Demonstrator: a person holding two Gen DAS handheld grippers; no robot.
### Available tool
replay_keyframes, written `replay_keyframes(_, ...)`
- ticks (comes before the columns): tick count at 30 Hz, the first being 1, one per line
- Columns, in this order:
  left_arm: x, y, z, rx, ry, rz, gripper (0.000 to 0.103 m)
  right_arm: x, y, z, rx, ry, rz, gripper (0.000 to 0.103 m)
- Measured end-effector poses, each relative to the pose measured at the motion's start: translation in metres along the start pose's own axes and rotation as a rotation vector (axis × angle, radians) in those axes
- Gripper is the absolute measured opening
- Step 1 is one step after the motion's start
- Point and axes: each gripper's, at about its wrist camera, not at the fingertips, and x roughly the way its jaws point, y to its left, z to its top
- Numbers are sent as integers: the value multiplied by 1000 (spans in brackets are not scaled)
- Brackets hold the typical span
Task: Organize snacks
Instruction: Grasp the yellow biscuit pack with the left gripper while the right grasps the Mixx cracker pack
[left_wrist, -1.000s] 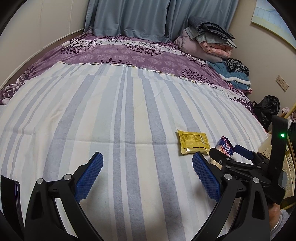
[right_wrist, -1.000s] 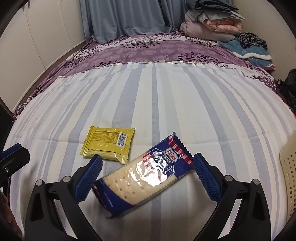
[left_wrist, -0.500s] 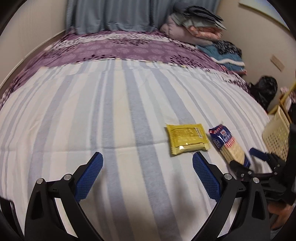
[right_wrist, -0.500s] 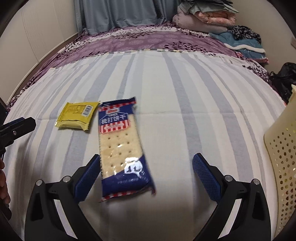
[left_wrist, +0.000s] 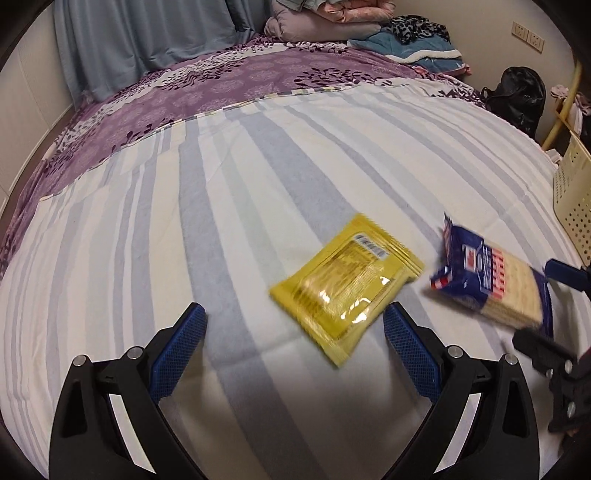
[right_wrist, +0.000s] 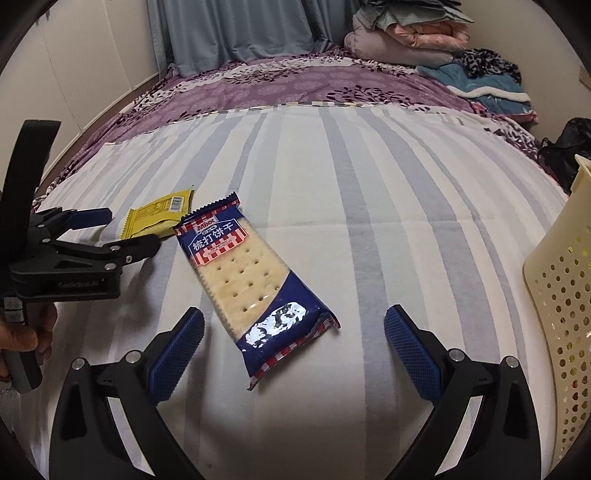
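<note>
A yellow snack packet (left_wrist: 345, 288) lies flat on the striped bed sheet, just ahead of my open left gripper (left_wrist: 293, 349) and a little to its right. It also shows in the right wrist view (right_wrist: 159, 218). A blue cracker pack (right_wrist: 251, 288) lies right of it, straight ahead of my open, empty right gripper (right_wrist: 293, 349); it also shows in the left wrist view (left_wrist: 491, 280). The left gripper (right_wrist: 122, 236) appears at the left of the right wrist view, its fingers straddling the yellow packet's near edge.
A cream perforated basket (right_wrist: 557, 302) stands at the bed's right edge, also in the left wrist view (left_wrist: 576, 199). Folded bedding (right_wrist: 406, 40) is piled at the far end by the curtain. A black bag (left_wrist: 517, 96) sits beside the bed.
The left gripper swung right and moved close to the yellow packet. The right gripper drew back and turned, so the cracker pack now lies ahead of it, not between its fingers.
</note>
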Motion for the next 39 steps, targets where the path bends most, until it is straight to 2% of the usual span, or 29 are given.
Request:
replay_keyframes(9, 14, 0, 19, -10, -19, -51, 96, 1, 12, 13, -96, -46, 22, 97)
replay_keyframes(11, 13, -1, 19, -11, -34, -57, 90, 5, 15, 17, -113, -49, 29, 97)
replay_keyframes(14, 8, -3, 17, -9, -59, -59, 67, 11, 17, 24, -120, -42, 45, 97)
replay_keyframes(15, 7, -2, 17, -10, -61, -47, 54, 13, 17, 26, -121, -38, 52, 97)
replay_keyframes(16, 7, -1, 17, -14, -60, -38, 48, 14, 17, 27, -120, -33, 60, 97)
replay_keyframes(20, 0, 9, 12, -63, -64, -79, 47, 18, 21, 29, -139, -16, 97, 97)
replay_keyframes(25, -13, 9, 2, -89, -80, -95, 47, 27, 32, 27, -193, 23, 83, 96)
replay_keyframes(27, -17, 9, -2, -98, -84, -99, 47, 27, 36, 26, -220, 23, 53, 92)
replay_keyframes(30, -24, 10, -6, -116, -91, -104, 47, 22, 42, 24, -242, 16, 66, 78)
replay_keyframes(35, -37, 9, -8, -119, -108, -107, 47, 13, 44, 21, -231, 12, 74, 46)
replay_keyframes(39, -48, 6, -8, -115, -127, -112, 48, 6, 40, 16, -200, 10, 85, 44)
